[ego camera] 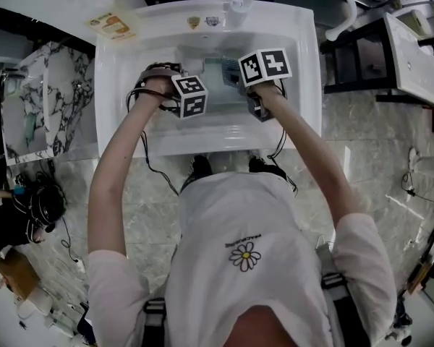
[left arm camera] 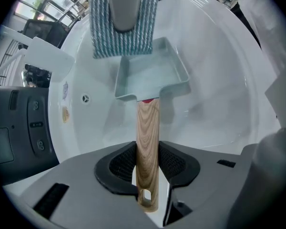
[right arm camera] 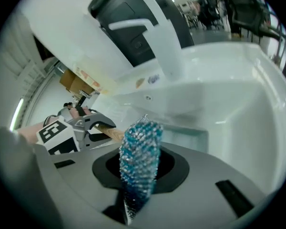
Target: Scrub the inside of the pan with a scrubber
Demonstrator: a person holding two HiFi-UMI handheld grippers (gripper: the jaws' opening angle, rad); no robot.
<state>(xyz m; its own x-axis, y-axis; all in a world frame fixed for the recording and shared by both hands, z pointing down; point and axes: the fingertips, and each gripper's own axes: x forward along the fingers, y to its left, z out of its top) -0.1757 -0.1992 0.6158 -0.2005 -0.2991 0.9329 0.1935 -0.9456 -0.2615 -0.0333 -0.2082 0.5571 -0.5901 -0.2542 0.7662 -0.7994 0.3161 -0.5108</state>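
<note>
White sink [ego camera: 123, 85] on a marble-tiled floor, a person leaning over it with a gripper in each hand. At left, the left gripper [left arm camera: 147, 163] has its jaws clamped on the wooden handle [left arm camera: 147, 128] of a square, pale blue pan [left arm camera: 152, 75], which sits inside the basin, its open side up. At right, the right gripper [right arm camera: 138, 175] has its jaws closed on a blue-and-silver scrubber [right arm camera: 140, 151], held at the pan's far edge; whether it touches the pan cannot be told.
</note>
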